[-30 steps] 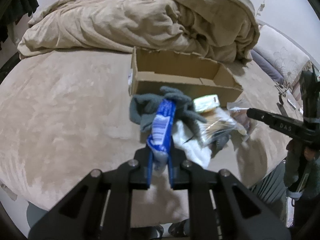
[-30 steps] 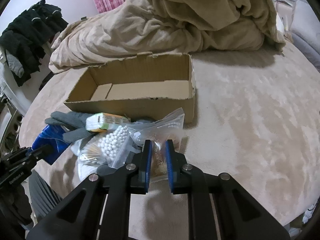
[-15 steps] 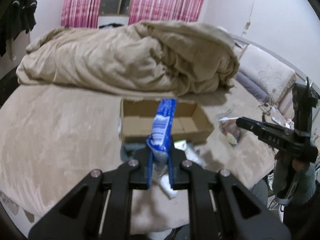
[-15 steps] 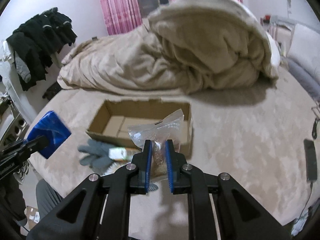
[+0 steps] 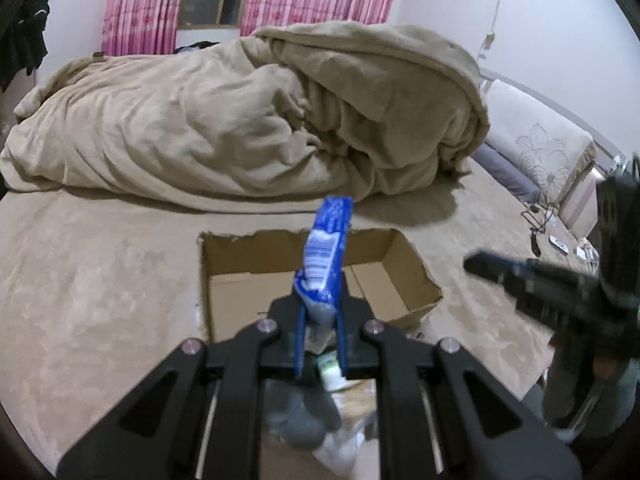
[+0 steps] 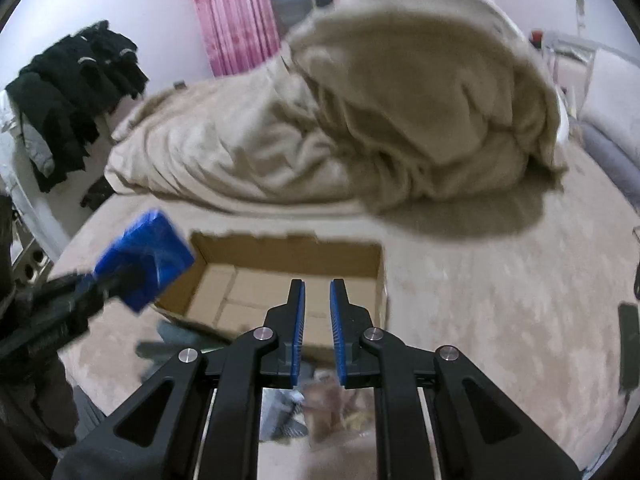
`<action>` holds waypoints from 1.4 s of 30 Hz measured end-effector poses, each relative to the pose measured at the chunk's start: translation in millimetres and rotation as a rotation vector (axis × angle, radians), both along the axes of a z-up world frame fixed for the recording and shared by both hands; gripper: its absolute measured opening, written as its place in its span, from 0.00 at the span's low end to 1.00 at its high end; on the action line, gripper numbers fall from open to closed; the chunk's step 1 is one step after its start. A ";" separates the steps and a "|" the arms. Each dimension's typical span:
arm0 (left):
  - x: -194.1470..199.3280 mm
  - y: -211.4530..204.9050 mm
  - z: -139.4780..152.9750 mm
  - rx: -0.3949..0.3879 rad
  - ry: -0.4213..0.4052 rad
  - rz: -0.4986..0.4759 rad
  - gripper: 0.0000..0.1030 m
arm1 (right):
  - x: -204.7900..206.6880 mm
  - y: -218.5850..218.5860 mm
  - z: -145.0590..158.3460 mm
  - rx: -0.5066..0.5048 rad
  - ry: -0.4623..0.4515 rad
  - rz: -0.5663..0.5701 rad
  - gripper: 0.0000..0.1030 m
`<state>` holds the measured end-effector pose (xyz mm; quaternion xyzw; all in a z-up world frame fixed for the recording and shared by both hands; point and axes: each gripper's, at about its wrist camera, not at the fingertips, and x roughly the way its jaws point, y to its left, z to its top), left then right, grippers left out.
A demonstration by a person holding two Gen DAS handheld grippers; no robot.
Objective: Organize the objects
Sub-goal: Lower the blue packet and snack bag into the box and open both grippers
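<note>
My left gripper (image 5: pixel 319 312) is shut on a blue and white packet (image 5: pixel 325 254) and holds it upright above the near side of an open cardboard box (image 5: pixel 224 264). The packet (image 6: pixel 146 260) and left gripper also show at the left of the right wrist view. My right gripper (image 6: pixel 317 300) holds nothing between its blue pads, jaws a little apart, above the box (image 6: pixel 280 256). A blurred clear bag with brown contents (image 6: pixel 336 404) lies below it. A grey glove (image 5: pixel 300 420) and a small green-white box (image 5: pixel 332 372) lie under my left gripper.
A large crumpled beige blanket (image 5: pixel 248 120) lies behind the box on the beige bed cover (image 5: pixel 92 288). Pink curtains (image 5: pixel 140 4) hang at the back. Dark clothes (image 6: pixel 76 96) hang at the left. A dark phone-like thing (image 6: pixel 628 340) lies at the right.
Both grippers rose from the pile toward the box. My left gripper carried the blue packet over it. My right gripper let go of the clear bag, which now lies below it.
</note>
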<state>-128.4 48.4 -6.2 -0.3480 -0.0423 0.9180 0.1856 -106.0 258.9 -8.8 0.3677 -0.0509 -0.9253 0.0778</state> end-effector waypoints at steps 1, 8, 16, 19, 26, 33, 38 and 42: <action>-1.4 2.5 -1.1 0.005 -0.001 -0.005 0.12 | 2.5 1.3 -8.6 0.009 -0.024 0.000 0.21; 3.3 8.0 -5.9 0.013 -0.008 -0.016 0.12 | 13.5 0.0 -67.9 0.054 -0.171 0.057 0.61; 11.9 6.1 -6.8 0.007 -0.022 -0.010 0.12 | 8.2 -18.5 -113.2 0.093 -0.219 0.098 0.38; 12.7 5.9 -6.6 0.010 -0.020 -0.011 0.12 | 12.7 -7.0 -95.4 0.036 -0.179 0.089 0.33; 8.5 14.3 3.3 0.022 0.003 -0.027 0.12 | 25.5 7.3 -23.8 -0.015 -0.049 0.087 0.33; -17.3 31.9 -8.9 0.025 -0.029 -0.065 0.12 | -10.4 7.0 -3.3 -0.045 0.013 0.067 0.34; -44.0 41.0 -36.4 0.062 -0.089 -0.088 0.13 | -47.8 7.8 -22.7 -0.074 -0.032 0.043 0.34; -68.0 47.4 -62.6 0.058 -0.174 -0.105 0.17 | -62.9 5.5 -43.7 -0.072 -0.079 0.030 0.34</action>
